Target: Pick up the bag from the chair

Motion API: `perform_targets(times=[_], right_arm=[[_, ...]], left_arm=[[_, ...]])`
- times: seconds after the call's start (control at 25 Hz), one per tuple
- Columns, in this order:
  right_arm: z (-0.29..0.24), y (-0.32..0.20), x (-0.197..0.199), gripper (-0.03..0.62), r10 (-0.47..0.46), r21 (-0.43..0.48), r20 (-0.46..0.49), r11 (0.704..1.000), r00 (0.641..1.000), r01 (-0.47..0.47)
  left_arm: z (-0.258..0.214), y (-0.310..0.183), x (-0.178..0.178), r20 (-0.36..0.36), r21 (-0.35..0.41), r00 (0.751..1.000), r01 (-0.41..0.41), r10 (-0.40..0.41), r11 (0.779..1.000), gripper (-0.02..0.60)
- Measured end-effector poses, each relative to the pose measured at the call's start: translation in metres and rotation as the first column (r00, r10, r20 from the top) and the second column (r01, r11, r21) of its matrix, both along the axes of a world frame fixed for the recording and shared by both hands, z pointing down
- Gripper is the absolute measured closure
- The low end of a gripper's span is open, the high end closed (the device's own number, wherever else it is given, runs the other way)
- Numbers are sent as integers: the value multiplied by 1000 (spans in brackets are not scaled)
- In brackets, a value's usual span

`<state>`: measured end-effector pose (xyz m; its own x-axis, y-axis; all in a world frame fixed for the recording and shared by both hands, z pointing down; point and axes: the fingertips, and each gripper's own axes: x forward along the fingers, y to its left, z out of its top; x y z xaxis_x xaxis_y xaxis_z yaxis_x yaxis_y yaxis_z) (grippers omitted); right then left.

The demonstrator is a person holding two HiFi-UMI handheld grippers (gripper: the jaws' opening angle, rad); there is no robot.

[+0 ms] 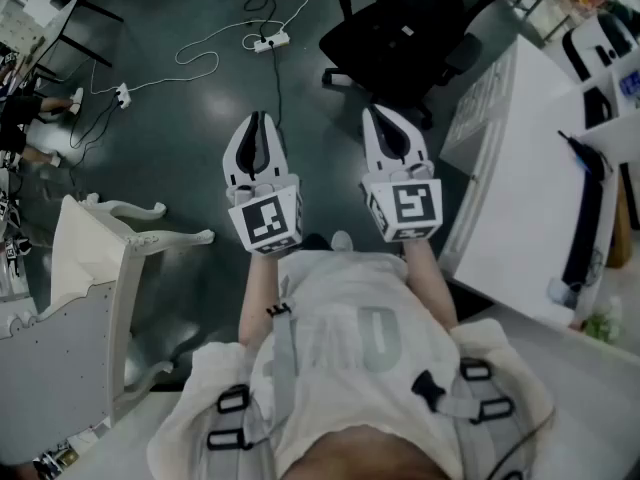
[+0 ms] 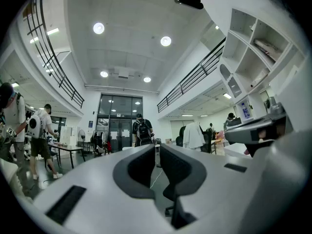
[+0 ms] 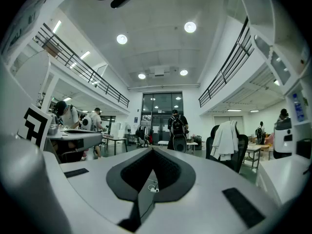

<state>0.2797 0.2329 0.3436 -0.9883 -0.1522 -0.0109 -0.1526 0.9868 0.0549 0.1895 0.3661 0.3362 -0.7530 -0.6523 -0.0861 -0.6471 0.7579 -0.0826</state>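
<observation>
Both tools hang side by side over the dark floor (image 1: pixel 180 158), ahead of the person's pale shirt. The left gripper (image 1: pixel 254 118) has its jaws a narrow slit apart, with only floor and a cable showing through the gap in the left gripper view (image 2: pixel 157 150), so it holds nothing. The right gripper (image 1: pixel 383 111) has its jaws drawn together until the tips meet (image 3: pixel 152 150), also with nothing between them. The bag (image 1: pixel 398 30) lies well ahead of both, on the seat of a black office chair (image 1: pixel 345 76) at the top of the head view. It is a black, slumped heap that is hard to separate from the black upholstery, with a small pale patch on its top. A white power strip (image 1: pixel 270 41) and its cord lie on the floor left of that chair. A white desk (image 1: pixel 520 188) stands to the right, and a white carved chair (image 1: pixel 90 268) to the left.
</observation>
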Motion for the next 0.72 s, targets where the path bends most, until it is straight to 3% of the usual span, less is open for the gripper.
perform_targets(times=[0.12, 0.4, 0.6, 0.72], right_arm=[[1, -1, 1, 588, 5, 6, -4, 1000, 1000, -5], [0, -13, 5, 589, 9, 46, 9, 999, 1000, -9], [4, -17, 8, 588, 21, -36, 31, 999, 999, -19], [10, -12, 7, 588, 4, -30, 5, 1000, 1000, -4]], left_arm=[[5, 1, -2, 22, -44, 1000, -1, 2, 999, 548], [6, -3, -3, 13, -45, 1000, -11, 11, 999, 548], [8, -9, 1, 20, -52, 1000, -19, 20, 998, 548], [9, -4, 1, -28, -17, 1000, -10, 10, 1000, 548]])
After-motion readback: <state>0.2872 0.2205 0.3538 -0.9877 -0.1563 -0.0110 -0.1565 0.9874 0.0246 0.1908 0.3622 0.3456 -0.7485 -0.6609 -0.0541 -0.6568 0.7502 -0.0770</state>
